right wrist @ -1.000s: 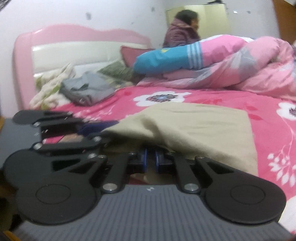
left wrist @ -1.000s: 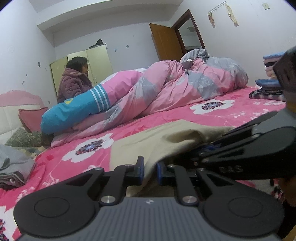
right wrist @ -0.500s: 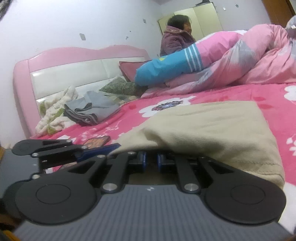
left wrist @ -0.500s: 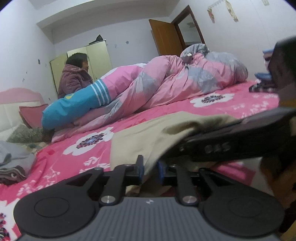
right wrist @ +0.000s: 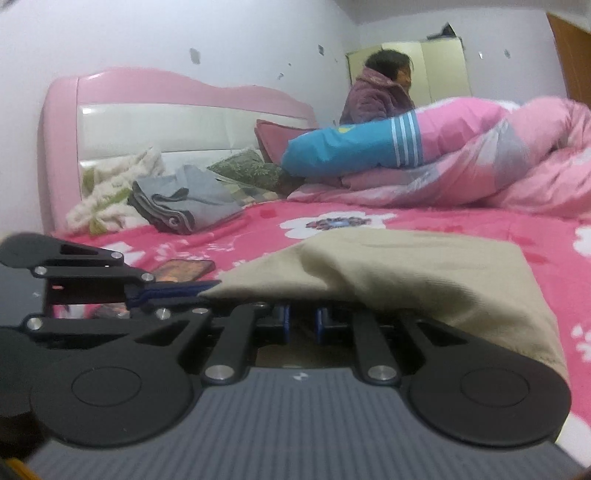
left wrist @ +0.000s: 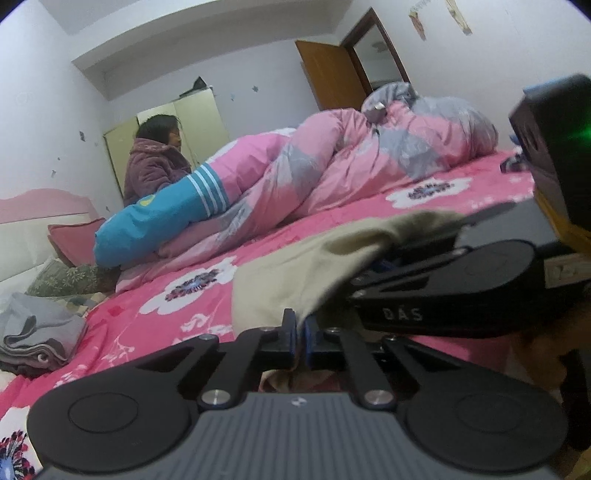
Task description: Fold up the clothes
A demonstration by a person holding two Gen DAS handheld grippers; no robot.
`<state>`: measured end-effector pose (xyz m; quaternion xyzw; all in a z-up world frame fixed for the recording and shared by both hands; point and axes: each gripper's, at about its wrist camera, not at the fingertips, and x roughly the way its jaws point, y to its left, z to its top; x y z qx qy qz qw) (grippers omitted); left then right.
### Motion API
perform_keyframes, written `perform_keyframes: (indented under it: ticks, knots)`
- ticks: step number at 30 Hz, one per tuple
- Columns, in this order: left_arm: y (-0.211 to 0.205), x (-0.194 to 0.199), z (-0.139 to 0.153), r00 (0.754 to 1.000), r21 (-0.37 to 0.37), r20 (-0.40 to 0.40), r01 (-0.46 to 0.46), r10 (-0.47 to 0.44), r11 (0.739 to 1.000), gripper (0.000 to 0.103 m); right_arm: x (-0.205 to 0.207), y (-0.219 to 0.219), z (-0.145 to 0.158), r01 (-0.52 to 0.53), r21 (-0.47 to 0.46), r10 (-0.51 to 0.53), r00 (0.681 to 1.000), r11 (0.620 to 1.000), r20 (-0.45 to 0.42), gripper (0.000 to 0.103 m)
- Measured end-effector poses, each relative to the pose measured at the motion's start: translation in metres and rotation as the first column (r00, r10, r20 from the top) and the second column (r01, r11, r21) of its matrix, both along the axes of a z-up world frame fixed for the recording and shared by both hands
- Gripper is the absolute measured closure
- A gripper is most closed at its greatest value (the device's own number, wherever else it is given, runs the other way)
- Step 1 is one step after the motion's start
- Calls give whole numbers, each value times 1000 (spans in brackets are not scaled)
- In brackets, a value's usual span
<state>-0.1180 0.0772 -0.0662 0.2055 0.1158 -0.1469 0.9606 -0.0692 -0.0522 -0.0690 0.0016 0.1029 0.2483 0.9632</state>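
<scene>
Pink floral bedsheet [right wrist: 424, 218], white walls [right wrist: 147, 33]

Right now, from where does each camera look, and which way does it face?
Left wrist: sits on the left gripper, low at the bed's edge, facing the pink duvet; the right gripper shows at its right.
Right wrist: sits on the right gripper, facing the headboard; the left gripper shows at its left.
Both show the beige garment and a seated person.
</scene>
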Motion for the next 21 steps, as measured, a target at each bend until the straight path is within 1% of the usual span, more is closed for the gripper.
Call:
perform_keyframes:
  ticks: [2,5,7,9,11,13,15,17,21]
  knots:
    - [0,2,-3,1000,12,-10,8,-8,1000,98,-5,-1,1,-6,-37,7,1000,999,15,92]
    - [0,2,-7,1000,40,-8,14,-14,999,98,-17,-5,4,-19,-89,21,1000,996,23,87]
    - [0,1,-9,1000,50,-5,15,-15,999,97,-28,-11,7,-32,-124,35,999,992,22,73]
    - [0,1,-10,1000,51,-2,15,-15,999,97,-41,-19,13,-67,-150,70,997,986,19,69]
    - [0,1,-11,1000,51,1,14,-14,999,97,-54,-27,23,-95,-168,102,994,981,34,68]
    - [-1,1,-12,1000,51,2,13,-13,999,96,-65,-33,35,-81,-193,97,993,978,73,65]
    - [-2,1,-13,1000,53,3,11,-11,999,96,-70,-38,44,-63,-206,85,991,977,103,64]
    - [-2,1,-13,1000,57,4,10,-10,998,96,-65,-40,48,-39,-219,65,992,975,110,64]
    - [-2,1,-12,1000,62,2,8,-8,998,96,-49,-31,43,-21,-284,50,994,959,95,67]
